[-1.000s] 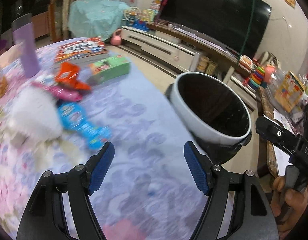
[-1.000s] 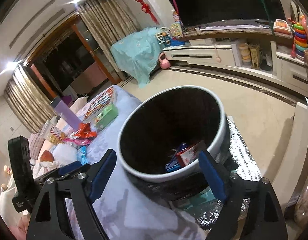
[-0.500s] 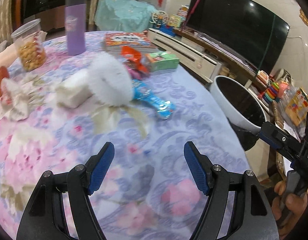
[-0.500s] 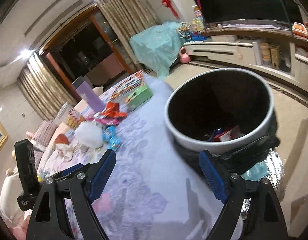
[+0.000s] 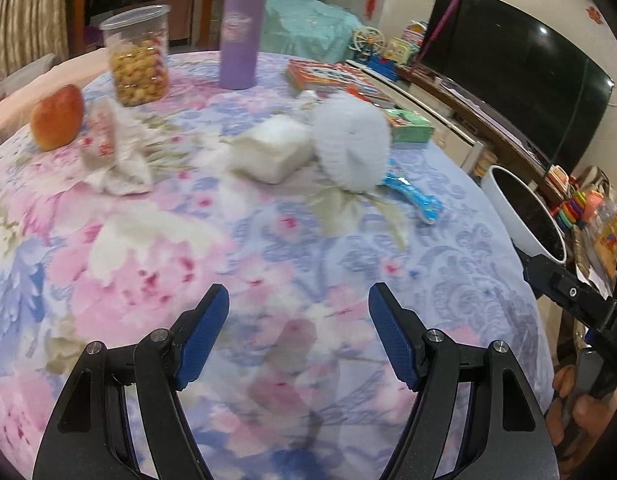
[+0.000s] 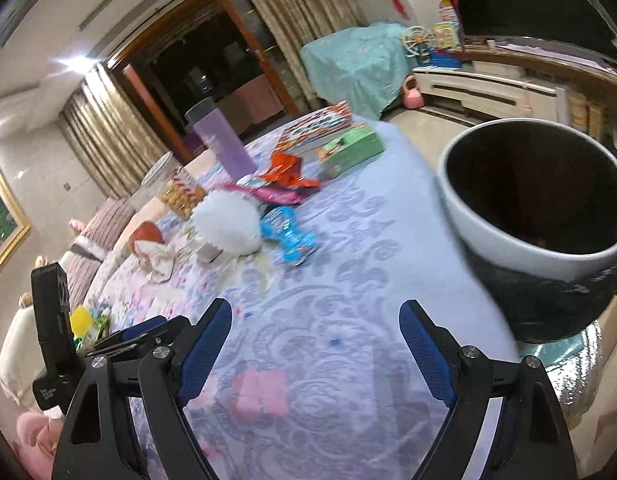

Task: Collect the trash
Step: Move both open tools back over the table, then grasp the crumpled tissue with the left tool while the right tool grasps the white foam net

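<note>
Hovering both grippers wide and empty over the floral tablecloth [image 5: 268, 240]: left gripper [image 5: 298, 338] should be lining up on the blue crinkly plastic wrapper [image 5: 414, 196] ahead-right, while right gripper [image 6: 314, 350] is keeping the white-rimmed black bin [image 6: 536, 216] ahead-right.

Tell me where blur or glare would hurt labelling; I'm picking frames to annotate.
Left wrist view: the tissue wad and apple are motion-smeared, and lamp glare spots the TV. Right wrist view: the bin rim is smeared, and a ceiling light blows out.
</note>
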`<state>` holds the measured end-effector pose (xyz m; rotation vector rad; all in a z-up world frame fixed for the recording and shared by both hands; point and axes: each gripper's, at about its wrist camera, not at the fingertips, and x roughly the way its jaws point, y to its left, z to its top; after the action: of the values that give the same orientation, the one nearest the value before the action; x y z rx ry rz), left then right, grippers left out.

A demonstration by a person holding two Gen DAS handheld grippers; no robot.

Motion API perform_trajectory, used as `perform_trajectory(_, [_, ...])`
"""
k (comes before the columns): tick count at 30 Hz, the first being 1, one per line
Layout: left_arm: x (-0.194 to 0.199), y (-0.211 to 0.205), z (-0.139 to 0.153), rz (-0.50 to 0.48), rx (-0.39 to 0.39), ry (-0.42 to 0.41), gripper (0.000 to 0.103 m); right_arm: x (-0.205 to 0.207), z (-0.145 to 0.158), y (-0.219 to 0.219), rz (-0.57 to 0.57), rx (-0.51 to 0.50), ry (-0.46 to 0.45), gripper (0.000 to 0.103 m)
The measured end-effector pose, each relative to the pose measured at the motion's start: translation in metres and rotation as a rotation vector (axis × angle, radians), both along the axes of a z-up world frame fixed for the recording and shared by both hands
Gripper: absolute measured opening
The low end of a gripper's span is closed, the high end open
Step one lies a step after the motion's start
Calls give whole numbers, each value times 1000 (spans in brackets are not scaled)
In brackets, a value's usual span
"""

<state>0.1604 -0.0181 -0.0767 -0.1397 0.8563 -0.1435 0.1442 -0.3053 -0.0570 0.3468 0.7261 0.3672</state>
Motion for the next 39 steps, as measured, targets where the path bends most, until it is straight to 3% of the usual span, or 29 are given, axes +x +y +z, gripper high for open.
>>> perform_trajectory(22, [15,104,-4,214,-11,15,79,34,-1,89,141,-56,-50,88])
perform_trajectory(29, [36,119,-3,243,-20,14,80,53,-1,109,152,-93,-70,88])
perform_trajectory(33, [50,128,0,225,-71,7,82,65,0,119,161,-121,-83,88])
perform_trajectory(39, [70,131,-2,228,-48,1,85,78,-1,125,148,-133,-97,88])
